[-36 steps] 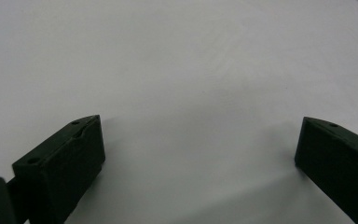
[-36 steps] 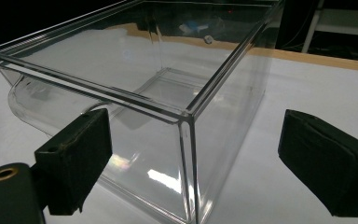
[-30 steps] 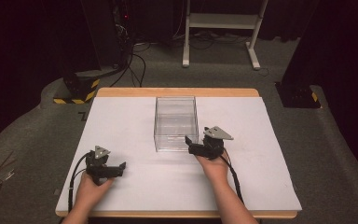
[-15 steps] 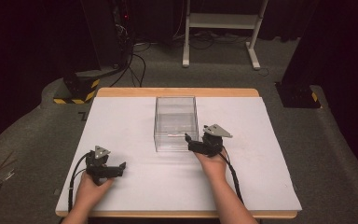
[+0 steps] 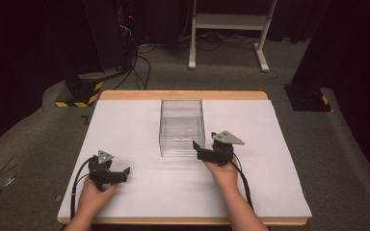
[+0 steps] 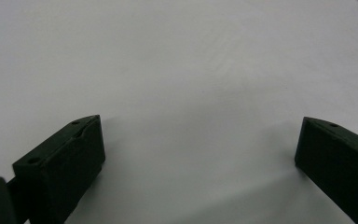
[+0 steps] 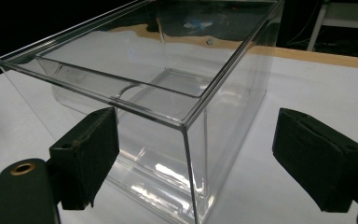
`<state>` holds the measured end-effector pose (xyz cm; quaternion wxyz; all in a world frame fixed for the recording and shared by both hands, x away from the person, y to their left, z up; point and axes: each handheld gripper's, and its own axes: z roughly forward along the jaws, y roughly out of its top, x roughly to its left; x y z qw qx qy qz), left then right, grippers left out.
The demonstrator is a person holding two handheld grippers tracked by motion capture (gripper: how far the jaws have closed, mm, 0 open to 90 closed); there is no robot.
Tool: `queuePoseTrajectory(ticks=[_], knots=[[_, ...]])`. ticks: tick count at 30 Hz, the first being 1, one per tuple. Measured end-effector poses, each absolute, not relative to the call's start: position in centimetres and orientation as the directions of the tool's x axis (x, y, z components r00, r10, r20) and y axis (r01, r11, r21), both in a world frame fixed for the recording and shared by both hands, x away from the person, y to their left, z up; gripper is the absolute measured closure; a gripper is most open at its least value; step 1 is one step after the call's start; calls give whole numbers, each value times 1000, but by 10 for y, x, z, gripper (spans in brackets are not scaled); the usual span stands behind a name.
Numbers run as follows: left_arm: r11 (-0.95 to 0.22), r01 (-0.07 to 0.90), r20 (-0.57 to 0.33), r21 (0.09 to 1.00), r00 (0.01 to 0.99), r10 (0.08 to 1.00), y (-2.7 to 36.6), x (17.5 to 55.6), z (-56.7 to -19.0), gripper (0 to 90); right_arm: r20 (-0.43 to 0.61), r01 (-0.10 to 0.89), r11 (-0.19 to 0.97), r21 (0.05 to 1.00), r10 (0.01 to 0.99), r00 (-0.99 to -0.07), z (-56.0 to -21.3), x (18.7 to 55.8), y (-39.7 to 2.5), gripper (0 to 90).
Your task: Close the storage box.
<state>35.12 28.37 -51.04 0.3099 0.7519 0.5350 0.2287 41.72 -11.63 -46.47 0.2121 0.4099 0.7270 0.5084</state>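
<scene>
Right tongs (image 7: 196,158) gape wide, holding nothing, around the clear box (image 7: 168,93) corner; closing askew could shove it. Left tongs (image 6: 196,158) wide, holding nothing

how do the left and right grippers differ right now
The right gripper sits at the near right corner of the clear box, that corner between its open jaws; the left gripper is well away from the box, over the bare white table. The right gripper is farther up the table; the left is nearer the front edge. Both are hand-held, open and empty.
</scene>
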Motion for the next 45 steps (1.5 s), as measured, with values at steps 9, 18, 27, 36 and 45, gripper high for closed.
queuePoseTrajectory(ticks=[9, 18, 27, 36, 45], knots=[[-236, 660, 15, 713, 323, 946, 284, 351, -510, 17, 103, 377, 155, 913, 808, -581, -463, 404, -127, 148], [-237, 660, 15, 713, 323, 946, 284, 351, -510, 17, 69, 414, 202, 888, 831, -552, -477, 387, -161, 153], [-237, 660, 15, 713, 323, 946, 284, 351, -510, 17, -61, 499, 346, 795, 863, -502, -497, 363, -203, 157], [-237, 660, 15, 713, 323, 946, 284, 351, -510, 17, -45, 589, 366, 720, 872, -487, -503, 367, -219, 206], [-237, 659, 16, 714, 323, 946, 284, 351, -511, 17, -21, 604, 350, 716, 876, -482, -504, 369, -221, 201]])
